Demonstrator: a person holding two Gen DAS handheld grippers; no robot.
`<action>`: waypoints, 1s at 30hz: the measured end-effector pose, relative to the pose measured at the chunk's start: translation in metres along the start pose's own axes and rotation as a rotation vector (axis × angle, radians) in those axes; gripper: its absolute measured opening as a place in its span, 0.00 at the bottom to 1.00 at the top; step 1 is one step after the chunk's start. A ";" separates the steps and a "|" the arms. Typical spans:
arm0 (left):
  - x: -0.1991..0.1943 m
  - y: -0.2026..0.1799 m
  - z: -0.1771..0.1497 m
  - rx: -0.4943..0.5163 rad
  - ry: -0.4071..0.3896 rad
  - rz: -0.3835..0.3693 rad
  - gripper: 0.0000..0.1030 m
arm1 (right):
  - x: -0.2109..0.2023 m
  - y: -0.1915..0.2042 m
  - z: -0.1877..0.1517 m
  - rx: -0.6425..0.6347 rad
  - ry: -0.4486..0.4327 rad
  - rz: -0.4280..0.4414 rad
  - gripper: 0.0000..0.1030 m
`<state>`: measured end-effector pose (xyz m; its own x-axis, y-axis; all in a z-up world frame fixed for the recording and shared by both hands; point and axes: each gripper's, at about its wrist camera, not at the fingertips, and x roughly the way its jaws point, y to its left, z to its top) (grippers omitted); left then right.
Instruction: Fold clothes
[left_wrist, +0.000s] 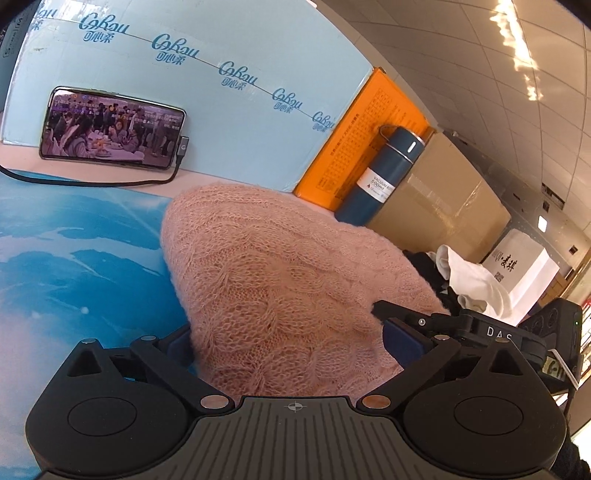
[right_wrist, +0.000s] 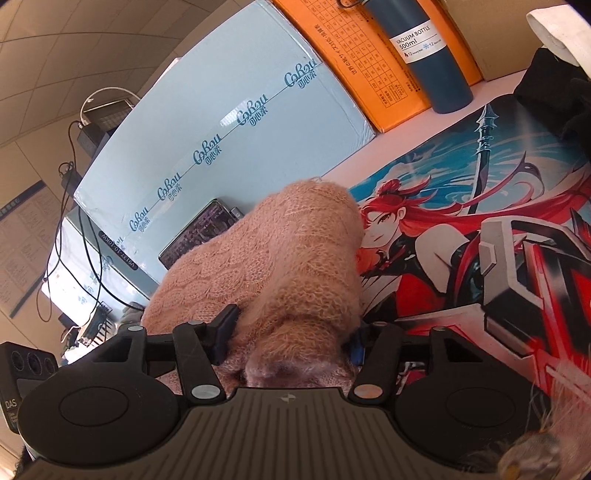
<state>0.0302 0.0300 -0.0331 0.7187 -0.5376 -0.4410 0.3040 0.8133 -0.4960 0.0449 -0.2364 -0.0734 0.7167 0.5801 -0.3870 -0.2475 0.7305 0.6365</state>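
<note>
Pink knit sweater (left_wrist: 280, 280) between wide-apart left claw (left_wrist: 291, 339), bunched fold between right claw (right_wrist: 288, 332), grip unclear.

Tiled ceiling (left_wrist: 461, 55) with bright light strip (left_wrist: 517, 40) overhead.

Office-like workroom, tiled drop ceiling (left_wrist: 461, 74) with strip lights, stacked shipping cartons (left_wrist: 436, 206), printed desk mat (right_wrist: 461, 229), charging phone (left_wrist: 110, 125)

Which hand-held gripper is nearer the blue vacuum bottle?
Right. The right hand-held gripper sits on the bottle side of the pink sweater; the left hand-held gripper is beside it, farther off.
</note>
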 end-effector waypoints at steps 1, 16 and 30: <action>-0.001 0.000 0.000 0.008 -0.009 0.011 0.98 | 0.001 0.003 0.000 0.002 -0.003 0.003 0.45; -0.096 0.027 0.029 0.131 -0.252 0.093 0.39 | -0.004 0.116 -0.003 -0.086 -0.039 0.273 0.33; -0.243 0.166 0.001 -0.223 -0.872 0.284 0.38 | 0.122 0.286 -0.047 -0.318 0.129 0.569 0.32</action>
<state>-0.0932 0.2963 -0.0074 0.9893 0.1031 0.1031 -0.0158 0.7786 -0.6273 0.0312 0.0602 0.0302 0.3381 0.9309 -0.1385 -0.7590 0.3567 0.5447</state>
